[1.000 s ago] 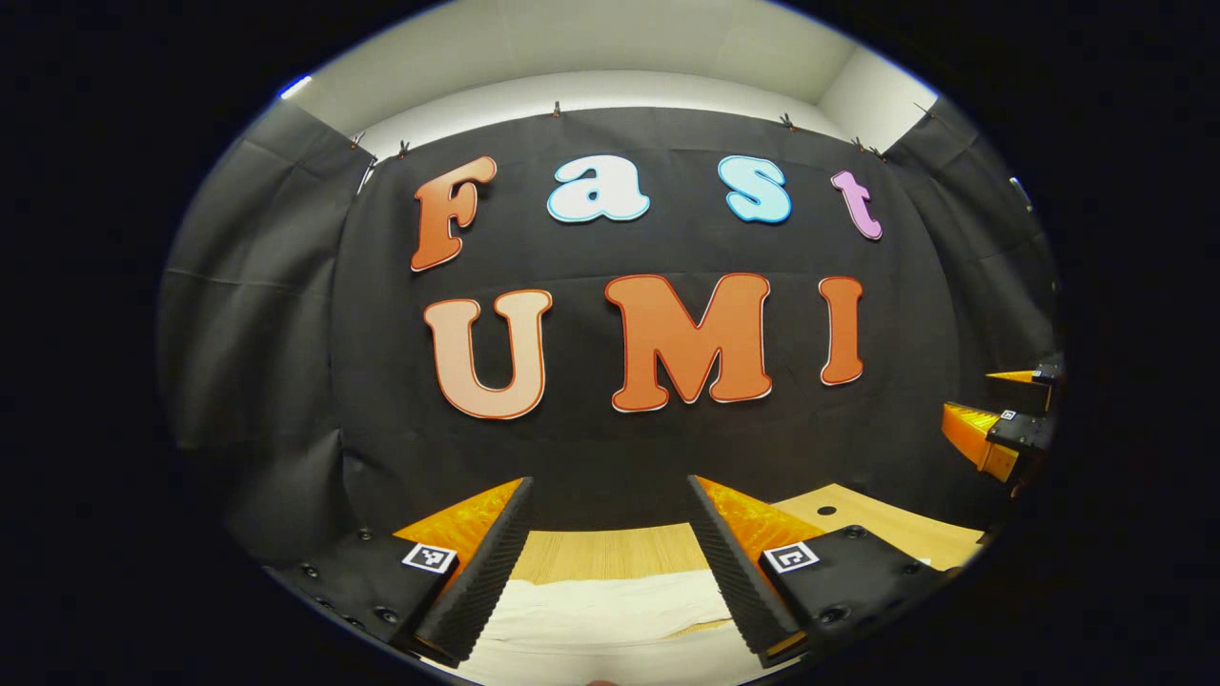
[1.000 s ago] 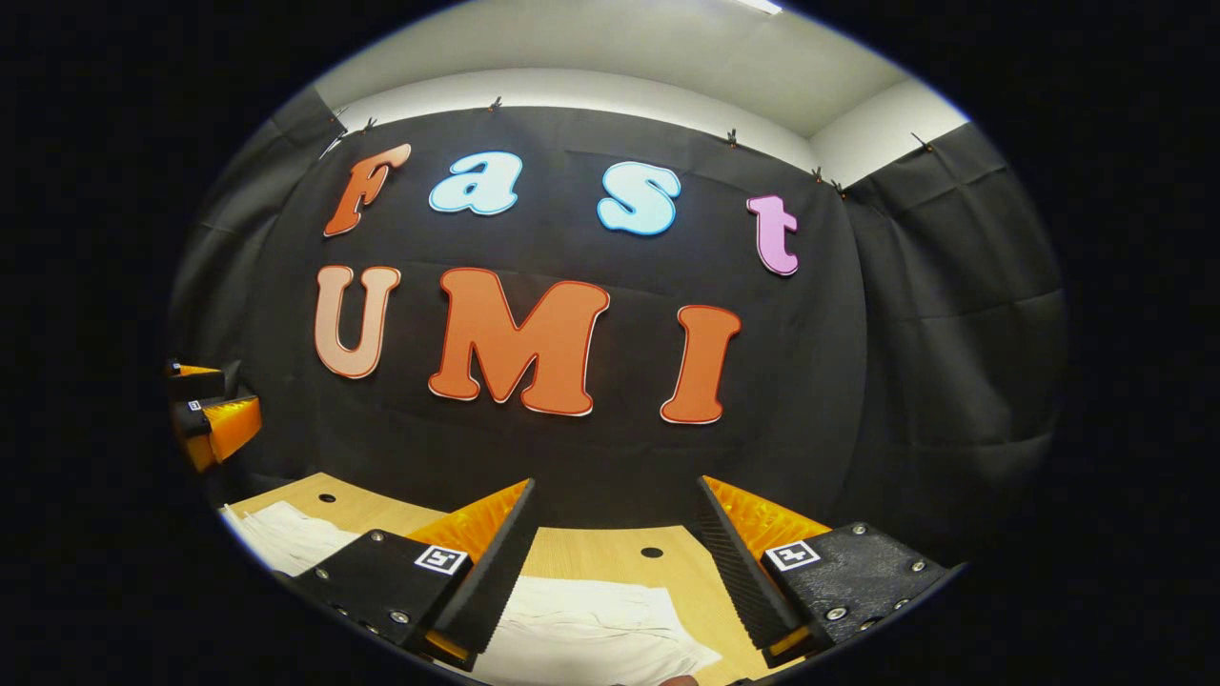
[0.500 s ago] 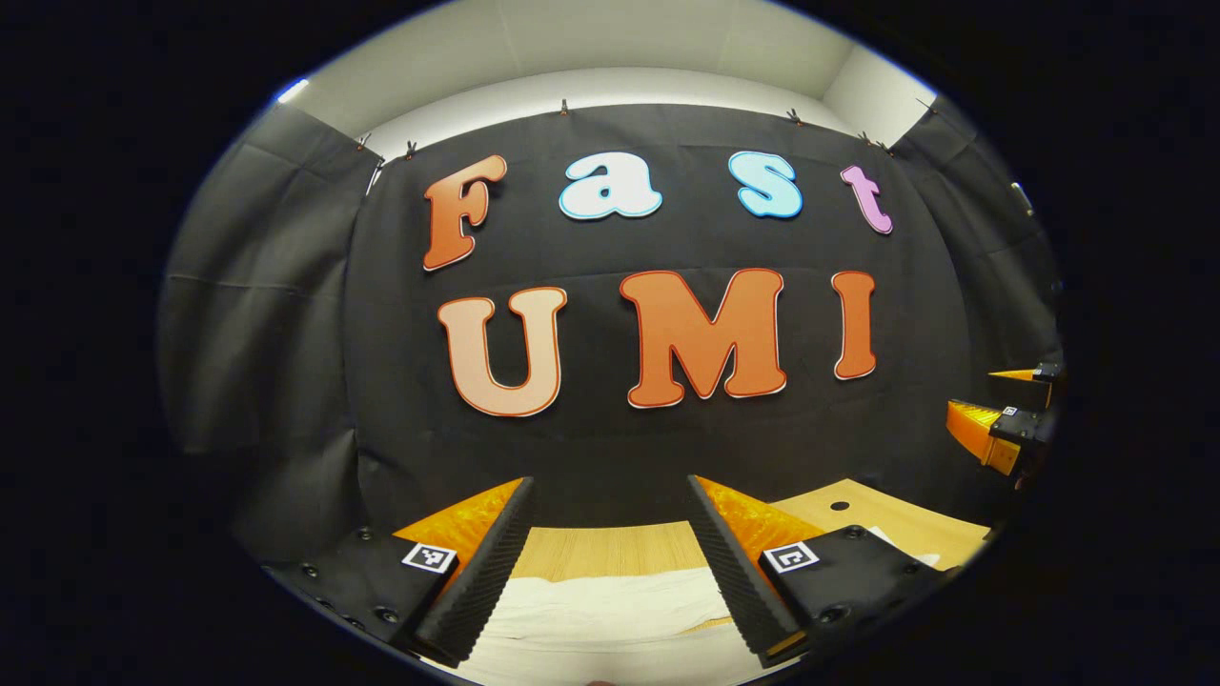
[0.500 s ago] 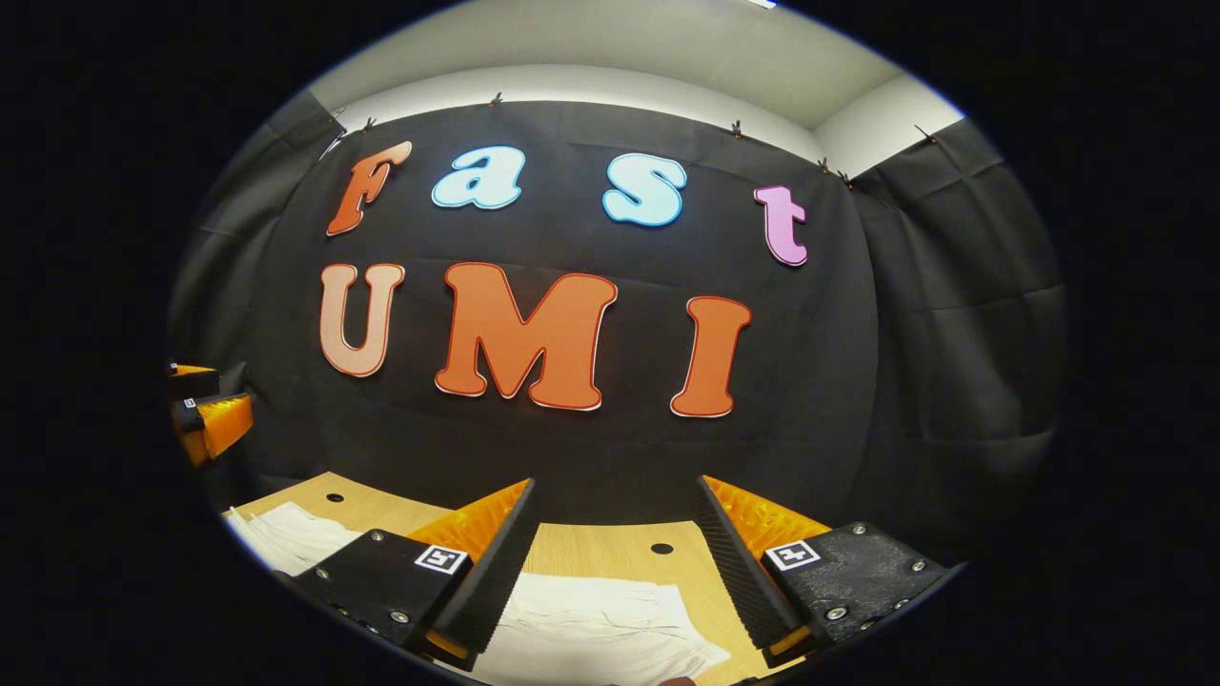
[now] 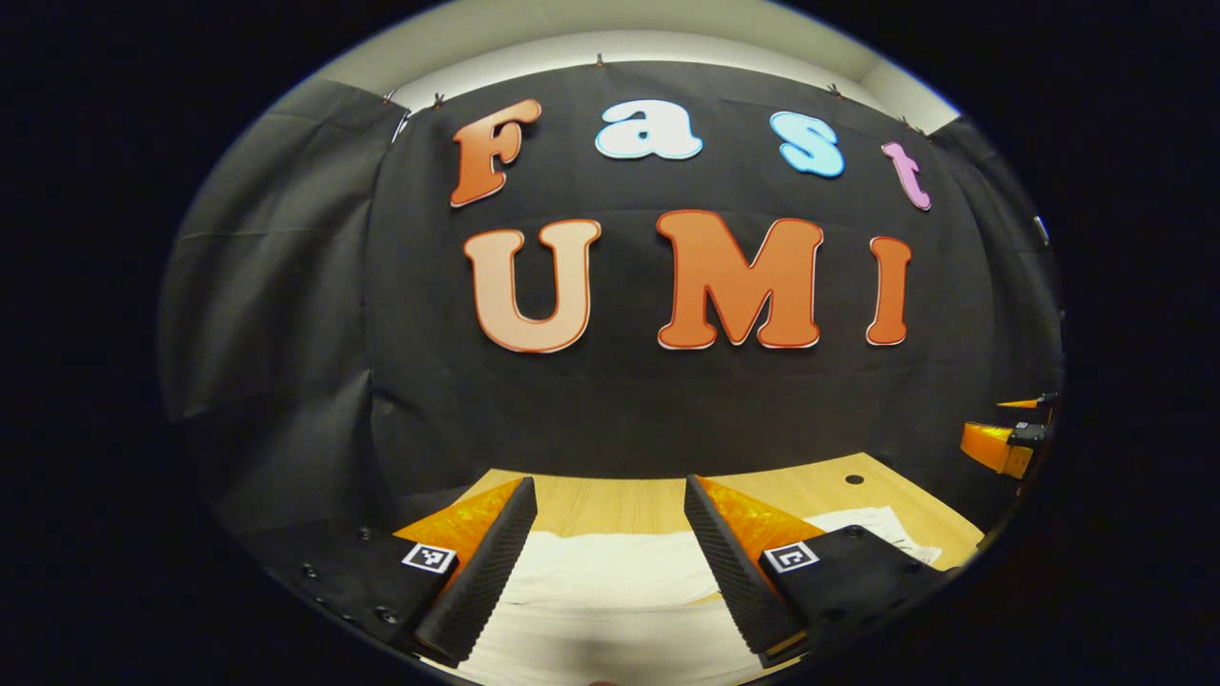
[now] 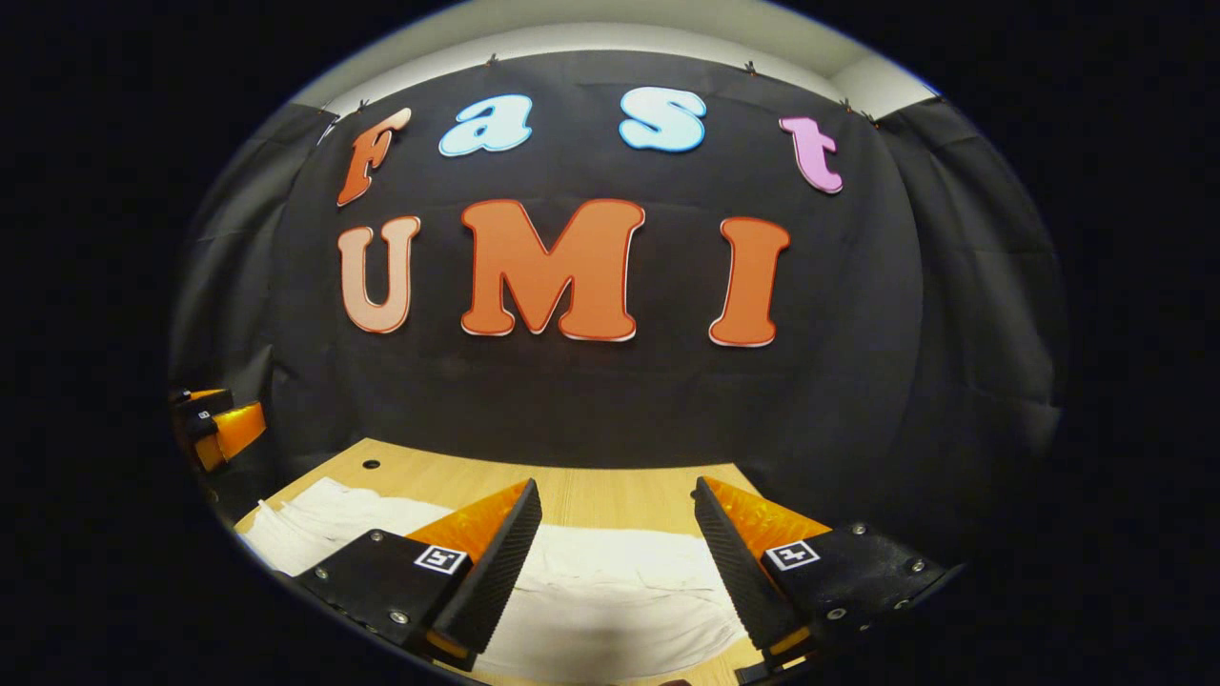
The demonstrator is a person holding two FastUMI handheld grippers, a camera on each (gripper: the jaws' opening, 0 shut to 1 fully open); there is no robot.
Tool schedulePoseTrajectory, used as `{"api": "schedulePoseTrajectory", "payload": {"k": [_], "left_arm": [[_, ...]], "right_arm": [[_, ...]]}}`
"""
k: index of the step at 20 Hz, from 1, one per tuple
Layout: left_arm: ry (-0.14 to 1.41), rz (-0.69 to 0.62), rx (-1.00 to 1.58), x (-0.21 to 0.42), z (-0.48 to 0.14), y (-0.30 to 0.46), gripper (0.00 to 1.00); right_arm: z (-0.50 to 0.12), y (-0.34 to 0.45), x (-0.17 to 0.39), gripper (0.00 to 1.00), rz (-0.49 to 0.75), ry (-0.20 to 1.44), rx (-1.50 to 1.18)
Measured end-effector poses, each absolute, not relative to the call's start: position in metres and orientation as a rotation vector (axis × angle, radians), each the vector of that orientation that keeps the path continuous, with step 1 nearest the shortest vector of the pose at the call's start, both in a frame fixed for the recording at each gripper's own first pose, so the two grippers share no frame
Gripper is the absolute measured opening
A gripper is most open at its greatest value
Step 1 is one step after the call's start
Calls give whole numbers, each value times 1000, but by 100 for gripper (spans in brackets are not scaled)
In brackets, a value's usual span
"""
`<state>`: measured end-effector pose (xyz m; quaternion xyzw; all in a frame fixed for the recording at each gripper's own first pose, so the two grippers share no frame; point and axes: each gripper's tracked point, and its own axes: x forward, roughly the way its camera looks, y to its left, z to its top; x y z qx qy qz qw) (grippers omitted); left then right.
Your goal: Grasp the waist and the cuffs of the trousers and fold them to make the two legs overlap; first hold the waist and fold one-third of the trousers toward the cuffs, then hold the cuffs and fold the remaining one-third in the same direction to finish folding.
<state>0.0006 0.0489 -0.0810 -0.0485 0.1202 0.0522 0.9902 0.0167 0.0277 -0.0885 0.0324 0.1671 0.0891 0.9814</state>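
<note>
Above white trousers [image 5: 610, 581], both grippers hover, jaws apart.

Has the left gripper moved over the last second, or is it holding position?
Yes. The left gripper has tipped downward: the booth wall sits higher in its view, and more of the wooden table and white trousers shows between its open fingers.

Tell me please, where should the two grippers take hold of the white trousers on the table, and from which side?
Likely the near edge. The white trousers lie flat on the wooden table, spreading sideways under the open left gripper and right gripper. Come down from above, one finger sliding under the hem. Which end is the waist, I cannot tell.
</note>
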Motion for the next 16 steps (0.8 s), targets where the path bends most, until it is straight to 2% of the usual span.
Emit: {"api": "schedulePoseTrajectory", "payload": {"k": [10, 16], "left_arm": [[579, 268, -308, -28, -193, 98, 99], [773, 404, -609, -71, -264, 127, 99]], "right_arm": [[-157, 14, 16, 98, 220, 583, 125], [-195, 0, 8, 98, 236, 716, 142]]}}
